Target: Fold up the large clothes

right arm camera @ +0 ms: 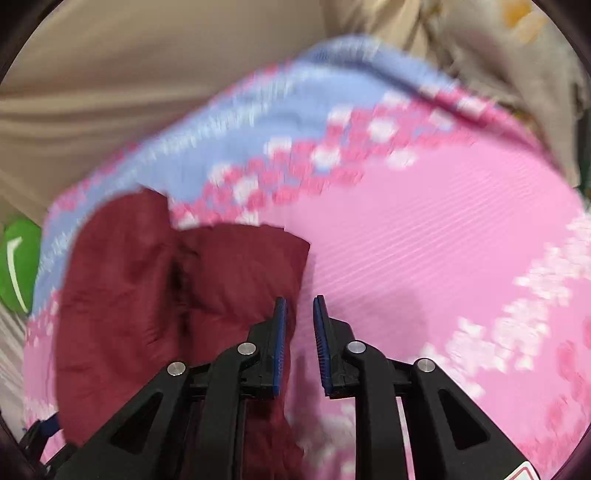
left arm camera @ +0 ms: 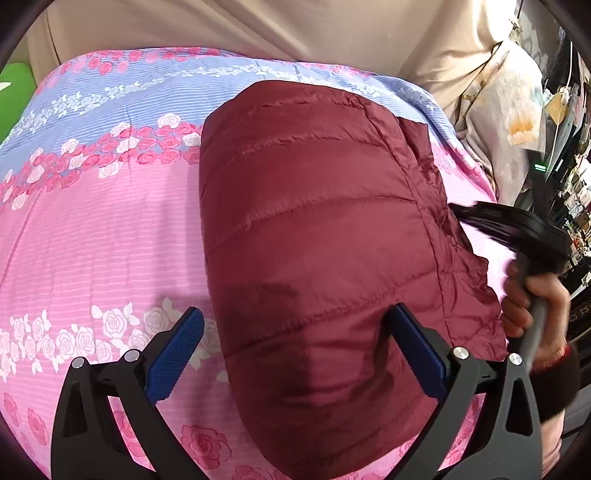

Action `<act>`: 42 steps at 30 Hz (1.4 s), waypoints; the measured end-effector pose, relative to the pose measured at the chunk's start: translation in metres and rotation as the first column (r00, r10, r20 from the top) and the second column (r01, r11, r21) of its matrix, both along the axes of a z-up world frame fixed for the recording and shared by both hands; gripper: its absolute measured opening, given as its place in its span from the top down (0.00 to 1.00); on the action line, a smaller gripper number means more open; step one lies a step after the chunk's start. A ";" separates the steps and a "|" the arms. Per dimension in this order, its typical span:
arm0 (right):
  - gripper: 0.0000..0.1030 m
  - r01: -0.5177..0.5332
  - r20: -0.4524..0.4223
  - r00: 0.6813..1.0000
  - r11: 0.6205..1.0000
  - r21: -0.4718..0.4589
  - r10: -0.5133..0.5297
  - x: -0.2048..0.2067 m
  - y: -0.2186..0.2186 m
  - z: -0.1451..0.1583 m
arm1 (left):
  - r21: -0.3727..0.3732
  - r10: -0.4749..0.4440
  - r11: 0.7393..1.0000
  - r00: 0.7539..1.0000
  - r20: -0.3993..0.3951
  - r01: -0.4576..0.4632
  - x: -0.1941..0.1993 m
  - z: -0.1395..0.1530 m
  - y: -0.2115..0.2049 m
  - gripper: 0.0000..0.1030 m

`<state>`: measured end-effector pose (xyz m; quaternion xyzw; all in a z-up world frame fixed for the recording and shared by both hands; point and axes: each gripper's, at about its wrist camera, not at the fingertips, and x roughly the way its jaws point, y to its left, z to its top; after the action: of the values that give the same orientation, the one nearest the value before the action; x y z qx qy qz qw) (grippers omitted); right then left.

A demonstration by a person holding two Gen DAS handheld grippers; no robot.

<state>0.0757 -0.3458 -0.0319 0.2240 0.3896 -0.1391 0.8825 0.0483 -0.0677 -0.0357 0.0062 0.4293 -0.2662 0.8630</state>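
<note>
Jacket (left arm camera: 317, 236) first — the maroon quilted piece lies folded into a narrow bundle on the bed's pink and blue rose-print cover (left arm camera: 92, 229), and we place everything else by it. Nearest us, the left tongs (left arm camera: 295, 350) stand wide, one blue pad over the jacket's near end, the other over the cover just beside its left edge; nothing is between them. At the jacket's right edge the right tongs (right arm camera: 300, 325) are narrow, pads almost together, a slim gap showing and no cloth pinched, as far as the blurred view lets us tell. We judge the side folds done and the end-over-end fold in hand. Next, we think, both tongs need a hold on the near hem — then carry it toward the jacket's far end, by the beige fabric (left arm camera: 258, 26) beyond the cover.
</note>
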 end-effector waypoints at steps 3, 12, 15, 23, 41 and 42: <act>0.96 -0.131 0.039 0.991 0.991 0.004 0.130 0.017 0.026 0.006 | 0.010 -0.012 1.000 1.000 0.002 0.012 0.000 -0.001 -0.006 0.05; 1.00 -0.312 -0.027 0.950 0.950 -0.012 0.312 0.064 0.057 -0.029 | 0.076 0.000 0.997 0.999 0.036 -0.003 0.001 -0.008 -0.022 0.04; 1.00 -0.261 -0.040 0.965 0.965 -0.028 0.259 0.053 0.053 -0.019 | 0.107 -0.006 0.994 0.999 0.040 0.002 0.001 -0.011 -0.028 0.04; 0.89 -0.169 0.094 0.979 0.981 -0.100 0.178 -0.036 0.065 0.028 | 0.146 -0.020 0.989 0.997 0.076 0.009 -0.005 -0.013 -0.036 0.04; 0.87 -0.168 0.072 0.983 0.985 -0.042 0.170 -0.080 0.082 -0.011 | 0.026 0.020 0.999 0.999 0.043 -0.021 -0.001 0.010 -0.004 0.05; 0.69 -0.154 0.099 0.983 0.988 -0.031 0.156 -0.088 0.078 -0.005 | 0.010 0.026 1.000 0.999 0.033 -0.027 0.003 0.012 0.002 0.05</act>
<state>-0.0120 -0.2675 -0.0367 0.1895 0.3591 -0.0631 0.9117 0.0511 -0.0656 -0.0232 0.0092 0.4165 -0.2525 0.8733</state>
